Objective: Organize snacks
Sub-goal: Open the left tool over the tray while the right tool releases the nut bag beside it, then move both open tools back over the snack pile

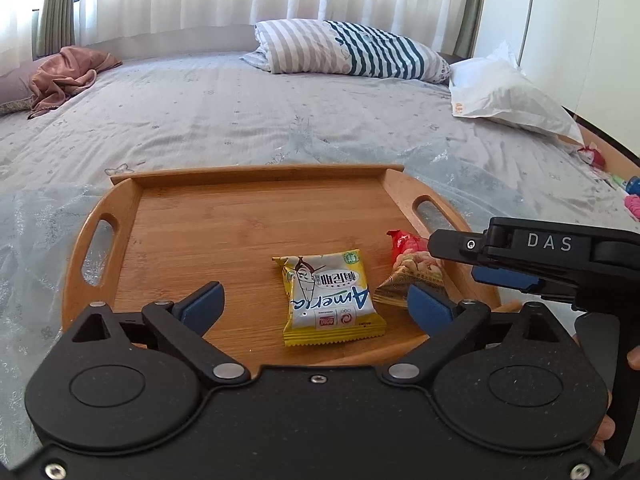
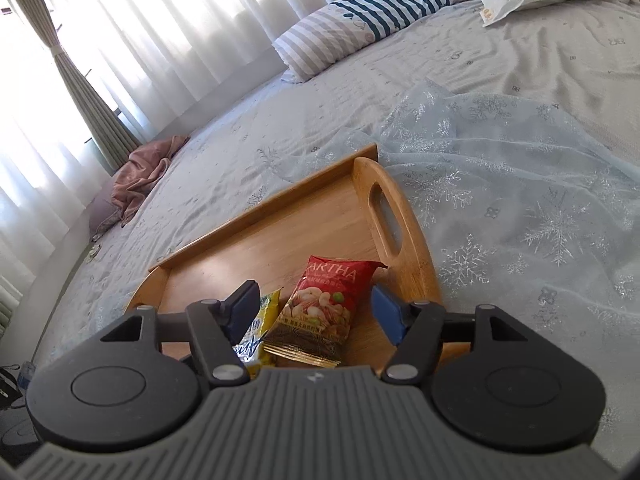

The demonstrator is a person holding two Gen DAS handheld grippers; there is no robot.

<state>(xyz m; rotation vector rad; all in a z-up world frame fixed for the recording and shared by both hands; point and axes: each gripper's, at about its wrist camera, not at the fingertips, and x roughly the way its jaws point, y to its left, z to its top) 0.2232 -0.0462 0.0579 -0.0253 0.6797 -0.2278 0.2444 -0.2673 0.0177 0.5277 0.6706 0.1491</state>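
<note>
A wooden tray [image 1: 224, 236] with cut-out handles lies on the bed. A yellow and white snack packet [image 1: 330, 296] rests flat on it near the front edge. My left gripper [image 1: 316, 306] stands open wide around it, its blue pads [image 1: 204, 308] clear of the packet. To its right lies a red and gold shrimp snack packet [image 1: 412, 268], also on the tray [image 2: 304, 232]. In the right wrist view this red packet [image 2: 320, 308] lies between the open jaws of my right gripper [image 2: 316, 308], neither pad touching it. The yellow packet's corner [image 2: 264, 320] shows beside the left pad.
The tray sits on a pale blue snowflake cloth [image 2: 520, 208] over a grey bedsheet. A striped pillow [image 1: 352, 46] and a white pillow [image 1: 508, 92] lie at the far side. A pink cloth [image 1: 68, 76] is bunched at far left. Small toys [image 1: 624, 192] lie at the bed's right edge.
</note>
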